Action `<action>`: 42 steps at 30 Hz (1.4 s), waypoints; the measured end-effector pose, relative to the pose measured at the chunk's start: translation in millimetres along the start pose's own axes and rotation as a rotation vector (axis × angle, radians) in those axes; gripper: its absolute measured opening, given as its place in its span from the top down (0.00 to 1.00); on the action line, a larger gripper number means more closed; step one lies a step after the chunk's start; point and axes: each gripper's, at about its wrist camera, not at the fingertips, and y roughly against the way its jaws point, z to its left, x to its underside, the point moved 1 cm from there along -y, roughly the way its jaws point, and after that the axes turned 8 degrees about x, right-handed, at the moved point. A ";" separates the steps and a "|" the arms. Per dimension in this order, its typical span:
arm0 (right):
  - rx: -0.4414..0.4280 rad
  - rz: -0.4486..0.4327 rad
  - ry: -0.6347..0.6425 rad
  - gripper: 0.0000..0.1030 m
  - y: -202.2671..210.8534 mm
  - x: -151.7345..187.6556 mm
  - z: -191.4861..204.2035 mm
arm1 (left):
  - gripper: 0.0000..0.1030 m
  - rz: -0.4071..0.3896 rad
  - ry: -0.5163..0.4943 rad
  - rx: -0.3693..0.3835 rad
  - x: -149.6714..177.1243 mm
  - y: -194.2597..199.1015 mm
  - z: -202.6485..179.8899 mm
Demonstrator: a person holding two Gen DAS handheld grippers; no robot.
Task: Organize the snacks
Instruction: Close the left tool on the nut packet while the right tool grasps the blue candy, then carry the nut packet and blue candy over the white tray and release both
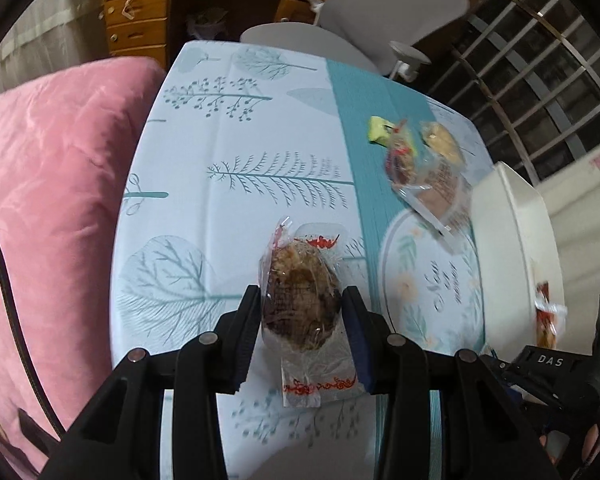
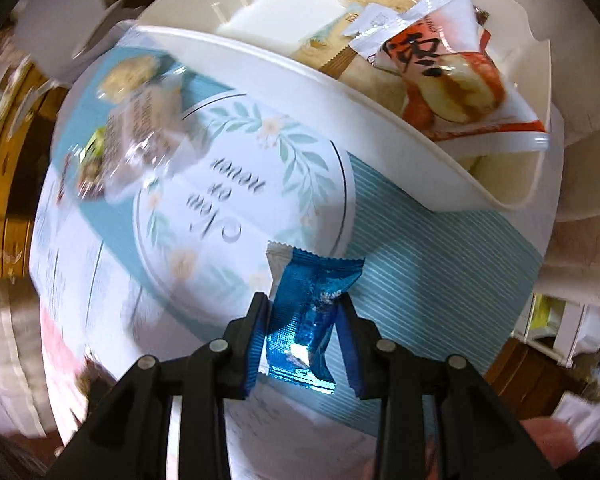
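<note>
Two grippers, each with a snack pinched in it, are what I have on my screens. My left gripper (image 1: pixel 300 312) has its jaws closed against the sides of a clear-wrapped brown cake (image 1: pixel 298 304), the wrapper's red-printed ends sticking out beyond the fingers front and back. It hangs above the pale tablecloth (image 1: pixel 228 152) with its printed trees, clear of the surface as far as I can judge. Further off on that cloth, near the teal stripe, lies a loose cluster of clear-wrapped snacks (image 1: pixel 424 168) with a small yellow-green piece (image 1: pixel 378 130) just beside them. A round floral placemat (image 1: pixel 432 280) sits between that cluster and me, and the white bin (image 1: pixel 516 248) stands at its far edge. A pink cushion (image 1: pixel 52 200) fills the side of the view opposite the bin.

My right gripper (image 2: pixel 304 312) clamps a blue foil packet (image 2: pixel 306 312) between its pads, the packet tilted and crumpled, held over the edge of the same placemat (image 2: pixel 236 184). The bin (image 2: pixel 300 92) shows its inside from here: an orange-and-white bag (image 2: pixel 452 72) picturing a bun lies on top, touching some pale wrapped packets (image 2: pixel 340 48) beneath it. That loose cluster (image 2: pixel 140 136) shows here too, blurred, at the placemat's far side
</note>
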 end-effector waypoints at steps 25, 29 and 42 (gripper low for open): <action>-0.232 -0.268 0.304 0.70 74.1 -23.3 -123.9 | 0.61 -0.036 -0.274 0.059 46.1 56.2 -163.8; -0.256 -0.310 0.340 0.70 85.5 -56.1 -142.3 | 0.61 -0.055 -0.307 0.067 50.3 50.3 -205.0; -0.308 -0.359 0.432 0.70 95.3 -157.4 -179.1 | 0.61 -0.147 -0.358 0.103 51.7 14.9 -317.1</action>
